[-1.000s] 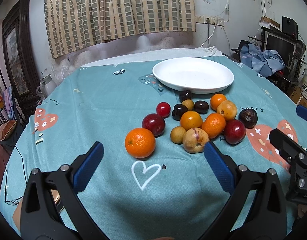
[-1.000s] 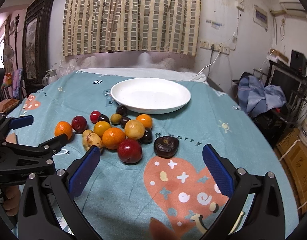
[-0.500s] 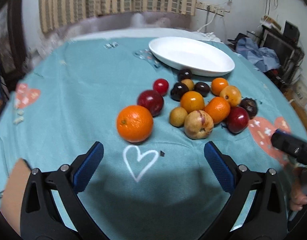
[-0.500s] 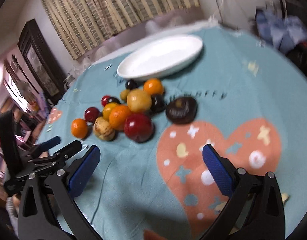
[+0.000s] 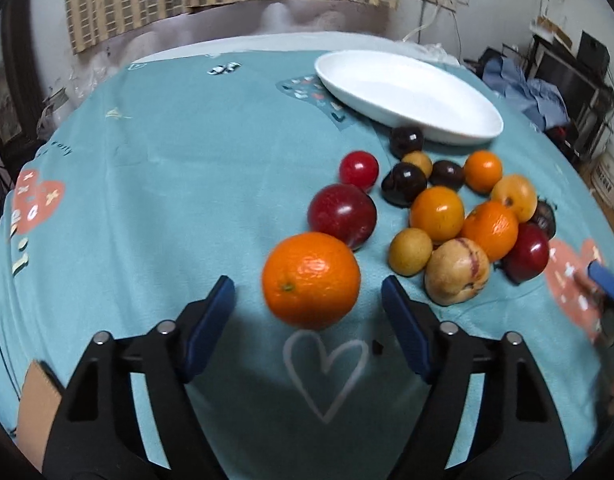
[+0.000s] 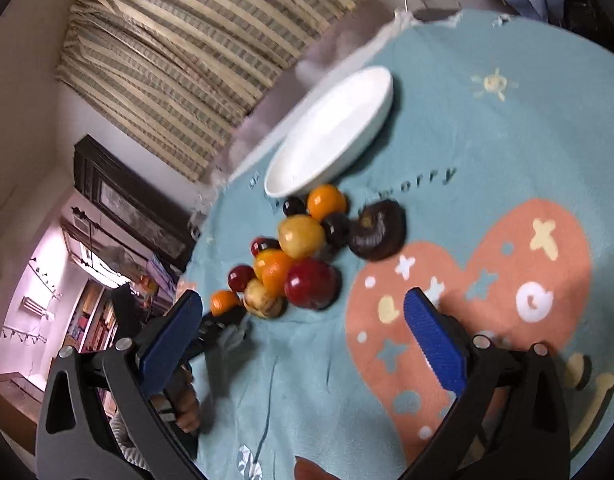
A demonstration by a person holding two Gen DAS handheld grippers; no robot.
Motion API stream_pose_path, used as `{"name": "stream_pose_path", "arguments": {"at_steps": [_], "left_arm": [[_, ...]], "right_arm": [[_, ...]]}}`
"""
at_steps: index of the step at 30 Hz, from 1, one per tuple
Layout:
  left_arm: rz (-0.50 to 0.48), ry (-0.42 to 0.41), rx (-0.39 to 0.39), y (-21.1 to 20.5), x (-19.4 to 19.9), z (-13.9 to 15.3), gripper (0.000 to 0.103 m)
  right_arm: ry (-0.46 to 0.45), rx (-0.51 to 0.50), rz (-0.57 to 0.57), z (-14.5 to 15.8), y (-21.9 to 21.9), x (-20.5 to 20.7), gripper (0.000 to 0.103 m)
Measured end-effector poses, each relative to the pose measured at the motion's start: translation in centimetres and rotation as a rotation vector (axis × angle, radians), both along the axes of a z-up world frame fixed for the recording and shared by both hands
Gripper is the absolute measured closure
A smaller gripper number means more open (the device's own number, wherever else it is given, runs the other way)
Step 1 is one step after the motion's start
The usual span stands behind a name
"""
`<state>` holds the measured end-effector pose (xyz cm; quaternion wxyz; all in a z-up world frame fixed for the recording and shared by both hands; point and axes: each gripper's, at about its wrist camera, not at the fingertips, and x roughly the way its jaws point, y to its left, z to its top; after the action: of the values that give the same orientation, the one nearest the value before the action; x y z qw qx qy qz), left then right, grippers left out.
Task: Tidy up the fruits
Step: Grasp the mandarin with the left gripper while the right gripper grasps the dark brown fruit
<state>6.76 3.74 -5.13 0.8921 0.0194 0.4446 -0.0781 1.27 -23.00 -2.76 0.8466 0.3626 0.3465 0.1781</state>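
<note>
A large orange lies on the teal tablecloth, apart from a cluster of several fruits: oranges, dark plums, red plums, yellow fruits. My left gripper is open, its pads on either side of the orange's near half, not touching it. An empty white plate sits beyond the cluster. My right gripper is open and empty, tilted, low over the cloth near a red plum. The plate and the orange also show in the right wrist view.
A wrinkled dark fruit sits at the cluster's right side. The cloth has a salmon heart print under my right gripper. The left gripper's frame shows at the left of the right wrist view. Curtains and furniture stand behind the table.
My left gripper has moved forward and narrowed around the large orange. My right gripper has tilted and dropped lower toward the cloth near the cluster.
</note>
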Motion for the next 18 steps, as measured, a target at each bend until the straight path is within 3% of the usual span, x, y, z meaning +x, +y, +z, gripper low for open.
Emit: {"name": "stream_pose_path", "arguments": {"at_steps": [3, 5, 9, 13, 16, 18], "left_arm": [[-0.011, -0.012, 0.01, -0.1, 0.3, 0.0, 0.04], [-0.023, -0.017, 0.024, -0.3, 0.5, -0.1, 0.049], [-0.046, -0.035, 0.061, -1.0, 0.5, -0.1, 0.051], [-0.05, -0.033, 0.047, -0.8, 0.7, 0.0, 0.056], [-0.05, -0.032, 0.036, -0.7, 0.7, 0.0, 0.056], [-0.05, -0.032, 0.034, -0.7, 0.7, -0.1, 0.056]], "right_arm": [[0.016, 0.013, 0.083, -0.4, 0.9, 0.5, 0.001], [-0.018, -0.05, 0.08, 0.1, 0.8, 0.7, 0.002], [-0.088, -0.275, 0.062, 1.6, 1.3, 0.9, 0.001], [-0.104, -0.592, 0.126, 1.9, 3.1, 2.6, 0.002], [-0.083, -0.787, 0.145, 1.0, 3.7, 4.9, 0.031], [-0.033, -0.788, 0.167, -0.3, 3.3, 6.8, 0.045]]}}
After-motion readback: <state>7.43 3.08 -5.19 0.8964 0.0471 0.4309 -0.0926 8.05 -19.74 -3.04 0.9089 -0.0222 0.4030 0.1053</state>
